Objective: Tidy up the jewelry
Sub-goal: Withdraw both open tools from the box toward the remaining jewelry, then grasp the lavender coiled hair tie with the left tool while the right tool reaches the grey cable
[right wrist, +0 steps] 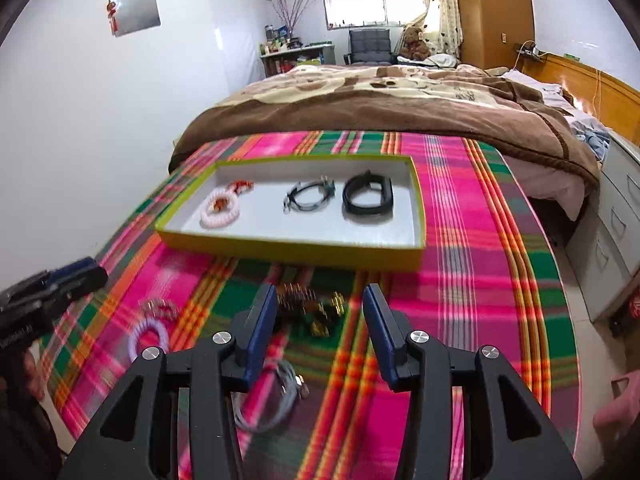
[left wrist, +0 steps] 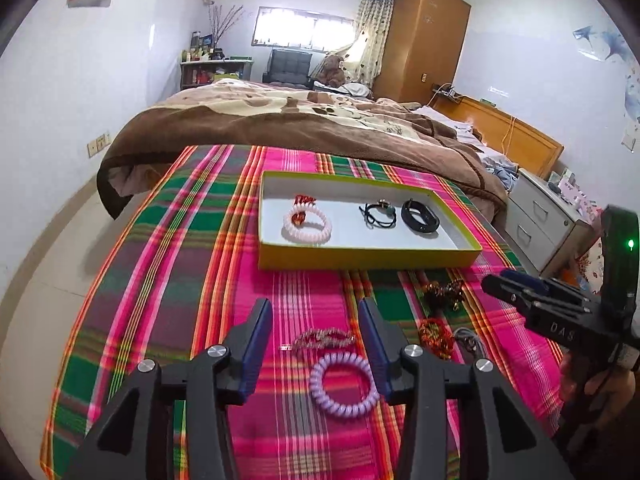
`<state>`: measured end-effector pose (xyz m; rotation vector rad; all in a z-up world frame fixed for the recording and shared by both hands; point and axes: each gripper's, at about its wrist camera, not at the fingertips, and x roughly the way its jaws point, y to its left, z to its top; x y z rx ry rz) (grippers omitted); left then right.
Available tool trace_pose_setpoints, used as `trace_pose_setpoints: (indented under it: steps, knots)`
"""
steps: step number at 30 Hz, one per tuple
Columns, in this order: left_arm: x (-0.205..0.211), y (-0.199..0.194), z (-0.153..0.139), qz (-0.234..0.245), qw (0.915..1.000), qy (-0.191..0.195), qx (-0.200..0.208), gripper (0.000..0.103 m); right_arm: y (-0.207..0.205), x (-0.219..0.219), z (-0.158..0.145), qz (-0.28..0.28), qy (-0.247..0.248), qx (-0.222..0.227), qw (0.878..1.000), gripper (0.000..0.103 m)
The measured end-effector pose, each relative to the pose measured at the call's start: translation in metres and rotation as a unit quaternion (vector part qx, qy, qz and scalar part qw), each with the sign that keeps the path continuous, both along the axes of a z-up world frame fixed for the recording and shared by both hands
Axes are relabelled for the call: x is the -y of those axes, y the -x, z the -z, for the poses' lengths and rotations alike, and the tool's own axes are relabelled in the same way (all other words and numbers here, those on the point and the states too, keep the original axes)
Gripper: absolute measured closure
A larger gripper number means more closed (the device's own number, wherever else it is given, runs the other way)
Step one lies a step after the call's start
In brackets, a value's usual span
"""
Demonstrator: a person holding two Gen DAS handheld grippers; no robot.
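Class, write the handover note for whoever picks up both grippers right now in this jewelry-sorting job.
Left gripper: open, empty, over the purple coil and pink chain.
Right gripper: open, empty, over the gold-dark cluster.
Done: white coil, cord bracelet and black band lie in the tray.
Left on the cloth: purple coil, pink chain, cluster, red-orange beads, grey cord.

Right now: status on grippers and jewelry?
Left hand-held gripper open over purple coil bracelet. Right hand-held gripper open, empty, near dark bead cluster. Three pieces in tray. Nothing blocking.
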<state>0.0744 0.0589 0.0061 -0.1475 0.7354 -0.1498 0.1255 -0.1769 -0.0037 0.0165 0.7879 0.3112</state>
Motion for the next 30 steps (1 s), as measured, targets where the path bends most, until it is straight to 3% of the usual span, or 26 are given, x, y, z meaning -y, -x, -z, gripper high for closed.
trace_pose_setpoints:
  steps: [7, 20, 25, 30]
  knots:
    - [-0.008, 0.012, 0.016, 0.003, 0.9995, 0.031, -0.009, 0.059, 0.02, 0.004, 0.018, -0.017, 0.006, -0.024, 1.0, 0.057]
    - [-0.023, 0.02, 0.031, -0.012, 0.9988, 0.036, -0.03, 0.059, 0.024, -0.014, 0.037, -0.047, 0.027, -0.049, 0.997, 0.058]
    - [-0.028, 0.02, 0.036, -0.01, 0.9981, 0.046, -0.039, 0.059, 0.023, -0.017, 0.04, -0.052, 0.034, -0.055, 0.997, 0.081]
    - [-0.022, 0.017, 0.04, -0.002, 0.9977, 0.042, -0.053, 0.059, 0.024, -0.015, 0.041, -0.048, 0.035, -0.054, 0.997, 0.085]
